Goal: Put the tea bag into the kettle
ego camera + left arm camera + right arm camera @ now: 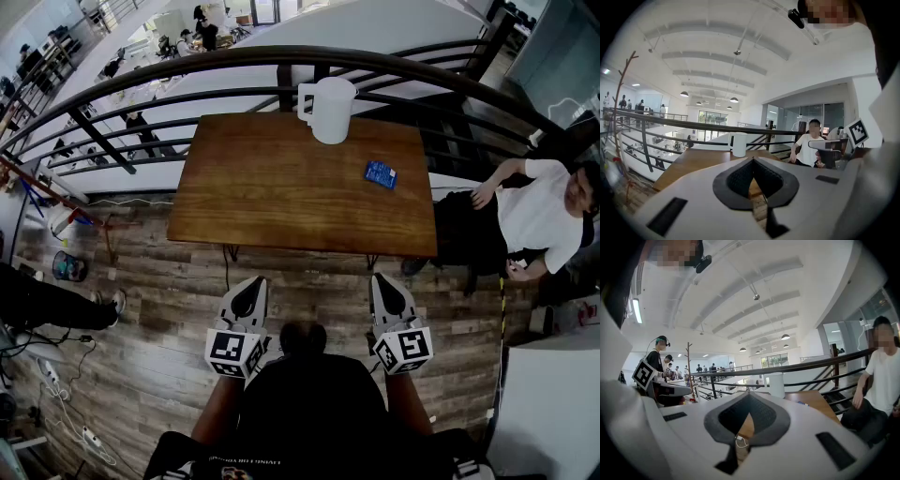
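A white kettle [330, 109] with a handle on its left stands at the far edge of the wooden table [272, 197]. The kettle [738, 144] shows small in the left gripper view, and the kettle [776, 384] also in the right gripper view. A blue tea bag [380, 174] lies flat on the table's right side; a sliver of the tea bag [802, 403] shows in the right gripper view. My left gripper [249, 286] and right gripper [385, 284] hang side by side over the floor, short of the table's near edge. Both are shut and empty.
A dark curved railing [281, 66] runs behind the table. A seated person in a white shirt [534, 220] is just right of the table. Wooden plank floor [159, 309] lies between me and the table, with cables and a power strip [84, 436] at the left.
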`<state>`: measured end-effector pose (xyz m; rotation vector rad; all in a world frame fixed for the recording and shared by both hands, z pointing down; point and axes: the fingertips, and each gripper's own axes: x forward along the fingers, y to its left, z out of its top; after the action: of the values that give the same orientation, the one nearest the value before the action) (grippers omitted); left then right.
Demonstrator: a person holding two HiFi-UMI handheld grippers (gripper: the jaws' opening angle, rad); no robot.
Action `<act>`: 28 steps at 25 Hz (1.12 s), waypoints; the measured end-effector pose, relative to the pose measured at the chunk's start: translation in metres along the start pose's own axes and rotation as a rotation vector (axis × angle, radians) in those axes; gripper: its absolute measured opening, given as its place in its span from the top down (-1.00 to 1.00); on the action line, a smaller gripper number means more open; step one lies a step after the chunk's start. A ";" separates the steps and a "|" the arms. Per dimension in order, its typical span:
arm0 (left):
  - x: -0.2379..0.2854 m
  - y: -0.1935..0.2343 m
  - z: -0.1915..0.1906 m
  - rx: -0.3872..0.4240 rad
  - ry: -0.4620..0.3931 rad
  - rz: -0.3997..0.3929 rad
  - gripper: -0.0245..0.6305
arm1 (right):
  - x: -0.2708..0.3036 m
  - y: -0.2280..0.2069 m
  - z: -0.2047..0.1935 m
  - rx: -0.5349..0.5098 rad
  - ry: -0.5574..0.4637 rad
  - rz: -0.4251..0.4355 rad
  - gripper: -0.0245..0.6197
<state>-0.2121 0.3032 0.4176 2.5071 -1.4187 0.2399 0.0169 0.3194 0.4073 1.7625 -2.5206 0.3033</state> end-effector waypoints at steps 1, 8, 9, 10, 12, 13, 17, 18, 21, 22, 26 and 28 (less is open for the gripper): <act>0.001 0.000 0.000 0.000 0.000 0.000 0.91 | 0.001 0.000 0.000 0.000 0.000 0.000 0.88; 0.003 0.001 0.000 -0.001 0.001 -0.002 0.91 | 0.002 -0.001 -0.001 -0.003 0.003 -0.002 0.88; 0.003 0.002 0.000 -0.002 0.001 -0.002 0.91 | 0.002 -0.001 -0.001 -0.003 0.004 -0.003 0.88; 0.003 0.002 -0.001 -0.002 0.001 -0.002 0.91 | 0.002 0.000 -0.001 -0.004 0.004 -0.002 0.88; 0.002 0.003 -0.001 -0.002 0.001 -0.002 0.91 | 0.002 0.001 -0.001 0.001 -0.002 0.002 0.88; 0.002 0.003 -0.001 -0.002 0.001 -0.002 0.91 | 0.002 0.001 0.000 0.009 -0.007 0.006 0.88; 0.005 0.001 -0.001 -0.006 0.011 0.000 0.91 | 0.003 -0.004 0.002 0.036 -0.017 0.013 0.87; 0.005 0.000 -0.001 -0.008 0.015 0.000 0.91 | 0.003 -0.005 0.002 0.036 -0.015 0.013 0.87; 0.008 0.000 -0.001 -0.007 0.014 -0.001 0.91 | 0.005 -0.008 0.001 0.039 -0.014 0.010 0.87; 0.009 0.000 -0.002 -0.007 0.014 -0.002 0.91 | 0.005 -0.008 0.001 0.038 -0.014 0.009 0.87; 0.011 -0.002 0.000 -0.007 0.014 0.003 0.91 | 0.005 -0.011 0.002 0.032 -0.011 0.010 0.87; 0.012 -0.004 0.003 -0.003 0.008 0.004 0.91 | 0.003 -0.012 0.003 0.030 -0.008 0.011 0.87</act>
<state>-0.2026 0.2949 0.4176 2.4983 -1.4205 0.2485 0.0275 0.3114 0.4063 1.7639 -2.5453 0.3371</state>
